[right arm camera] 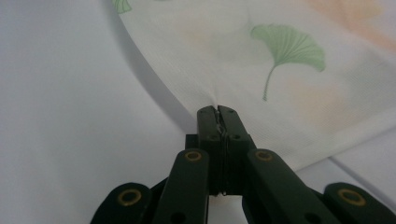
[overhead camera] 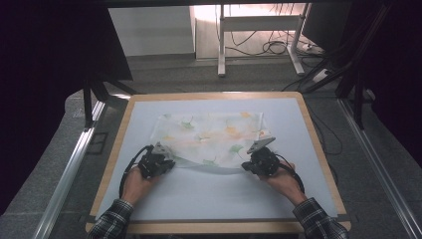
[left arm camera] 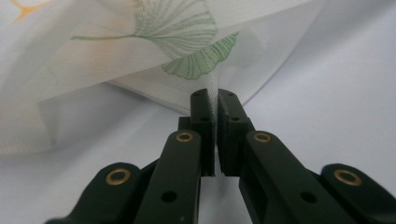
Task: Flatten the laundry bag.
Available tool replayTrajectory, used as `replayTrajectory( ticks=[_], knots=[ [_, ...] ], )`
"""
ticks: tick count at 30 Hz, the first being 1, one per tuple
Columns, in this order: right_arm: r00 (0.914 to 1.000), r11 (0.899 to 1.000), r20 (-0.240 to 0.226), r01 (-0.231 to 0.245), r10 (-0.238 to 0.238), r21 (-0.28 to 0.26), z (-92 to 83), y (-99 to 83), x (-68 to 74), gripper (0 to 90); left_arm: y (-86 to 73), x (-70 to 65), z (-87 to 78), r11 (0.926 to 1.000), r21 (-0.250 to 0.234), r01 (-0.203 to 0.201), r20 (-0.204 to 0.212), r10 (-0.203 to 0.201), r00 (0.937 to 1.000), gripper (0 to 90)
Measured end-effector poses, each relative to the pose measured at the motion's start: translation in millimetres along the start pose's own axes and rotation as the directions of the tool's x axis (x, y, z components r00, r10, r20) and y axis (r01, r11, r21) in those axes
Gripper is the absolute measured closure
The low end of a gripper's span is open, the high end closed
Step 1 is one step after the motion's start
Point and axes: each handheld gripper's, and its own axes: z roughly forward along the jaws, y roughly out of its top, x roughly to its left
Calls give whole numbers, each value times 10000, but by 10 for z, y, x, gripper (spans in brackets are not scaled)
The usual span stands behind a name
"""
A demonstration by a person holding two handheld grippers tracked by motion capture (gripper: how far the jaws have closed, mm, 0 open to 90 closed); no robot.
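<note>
**Both grippers clamped on cloth's near edge**

Left gripper [overhead camera: 160, 160] sits at the near-left corner of the ginkgo-print cloth [overhead camera: 211, 137], jaws pinched together on a fold of fabric; the left gripper view shows the weave squeezed between the pads. Cloth lies mid-table [overhead camera: 209, 199], spreading away from both hands, long axis running left-right, parallel w/ the line between the grippers. Right gripper [overhead camera: 260, 158] is at the near-right corner, jaws likewise shut on the hem. Each hand holds its own corner, so neither is nearer. Next move likely lifts the near edge up and fwd toward the far edge, both sides level.
</note>
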Motion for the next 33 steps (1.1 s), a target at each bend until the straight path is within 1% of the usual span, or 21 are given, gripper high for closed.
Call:
replayTrajectory(
  ticks=[1,3,5,9,12,15,18,19,21,24,27,29,30,31,32,33],
  knots=[
    [10000,10000,30,-9,10,-98,-28,15,-8,886,-18,-11,-15,10000,12,30,213,-31,9998,870],
    [9999,9994,78,-132,135,-324,-93,47,-34,887,-61,-55,-66,9999,69,-77,600,72,9982,870],
    [9994,9978,160,-289,299,-589,-164,84,-75,887,-111,-118,-135,9997,33,-230,850,227,9961,869],
    [9978,9938,349,-529,566,-981,-298,180,-154,888,-234,-255,-262,9978,143,-650,1025,632,9927,869],
    [9964,9906,570,-547,622,-1252,-406,270,-212,888,-350,-313,-322,9944,344,-1003,1009,964,9902,868],
    [9934,9864,846,-636,771,-1519,-527,371,-275,889,-440,-304,-392,9956,240,-902,1131,870,9898,868],
    [9897,9804,1101,-703,916,-1840,-648,466,-348,889,-516,-269,-454,9976,169,-672,1226,646,9903,868],
    [9878,9784,1191,-758,1000,-1923,-689,498,-370,890,-543,-253,-473,9980,146,-609,1254,586,9904,868],
    [9839,9734,1345,-874,1176,-2120,-776,566,-424,890,-596,-218,-516,9992,62,-395,1456,382,9886,869],
    [9759,9665,1697,-942,1371,-2387,-931,684,-519,891,-676,-163,-589,9999,-33,-131,1608,134,9869,869],
    [9679,9610,1977,-1014,1550,-2572,-1050,783,-603,890,-752,-80,-645,9999,82,78,1487,-89,9888,869],
    [9609,9579,2195,-1074,1688,-2662,-1121,855,-670,891,-800,-11,-648,9993,145,333,1399,-350,9895,866],
    [9589,9568,2221,-1141,1764,-2674,-1136,876,-692,891,-817,22,-645,9991,212,371,1238,-395,9915,862],
    [9559,9554,2262,-1238,1873,-2681,-1143,900,-717,891,-825,48,-642,9986,145,516,1094,-528,9926,849],
    [9540,9552,2289,-1301,1936,-2659,-1136,921,-742,891,-819,79,-656,9979,-18,651,878,-647,9940,803],
    [9527,9554,2300,-1359,1986,-2622,-1109,941,-765,891,-804,93,-674,9968,-95,790,817,-779,9936,684]
  ],
)
